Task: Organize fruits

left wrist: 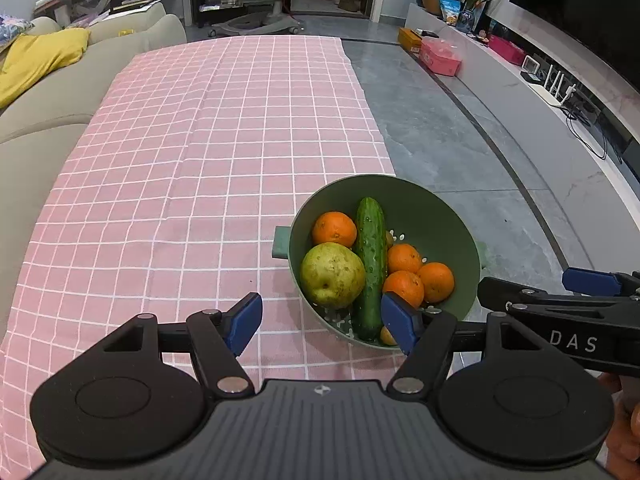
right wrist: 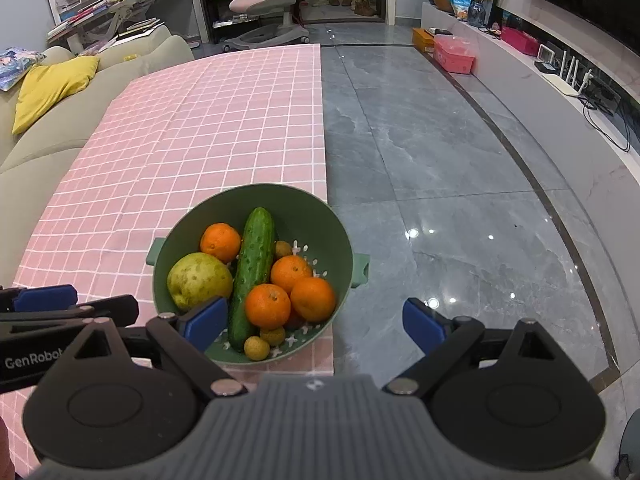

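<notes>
Nearest, the left tongs point(left wrist: 322, 322) and right tongs point(right wrist: 316, 326) both stand apart, blue pads holding nothing. Just beyond them, at the near right corner of the table point(right wrist: 192, 128) with its pink checked cloth, sits a round green perforated colander point(right wrist: 308, 208) with side handles. Inside lie one bumpy cucumber point(right wrist: 253, 276), one speckled yellow-green pear point(right wrist: 198, 280), four glossy oranges point(right wrist: 268, 306) and three small tan fruits point(right wrist: 256, 347), partly hidden by the others.
</notes>
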